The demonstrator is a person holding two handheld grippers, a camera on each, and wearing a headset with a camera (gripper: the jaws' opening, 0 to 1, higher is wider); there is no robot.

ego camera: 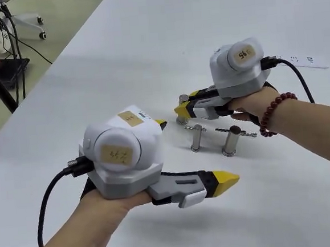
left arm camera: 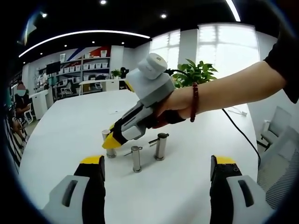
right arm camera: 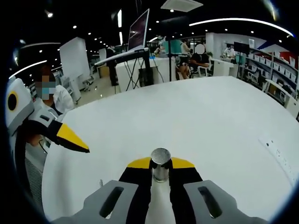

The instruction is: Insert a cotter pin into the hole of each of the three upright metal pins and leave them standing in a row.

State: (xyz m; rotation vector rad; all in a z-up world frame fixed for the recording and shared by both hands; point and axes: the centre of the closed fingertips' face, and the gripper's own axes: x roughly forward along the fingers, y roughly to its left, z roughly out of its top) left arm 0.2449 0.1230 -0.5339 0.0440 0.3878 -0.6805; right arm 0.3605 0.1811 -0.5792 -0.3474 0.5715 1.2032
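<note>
Third pin in hand: right gripper point(right arm camera: 160, 164) fingers pinched the last metal pin point(right arm camera: 160, 156) on the surface point(ego camera: 148, 56), left gripper point(left arm camera: 157, 161) fingers spread and empty; middle pin point(ego camera: 196, 138) and near pin point(ego camera: 232, 141) looked cottered, so next likely: fit or confirm its cotter, release it upright

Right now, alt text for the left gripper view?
The right tongs, in a braceleted hand, grip the leftmost pin of three upright metal pins on a white table. The other two pins carry cotter pins; the left tongs stand open.
</note>
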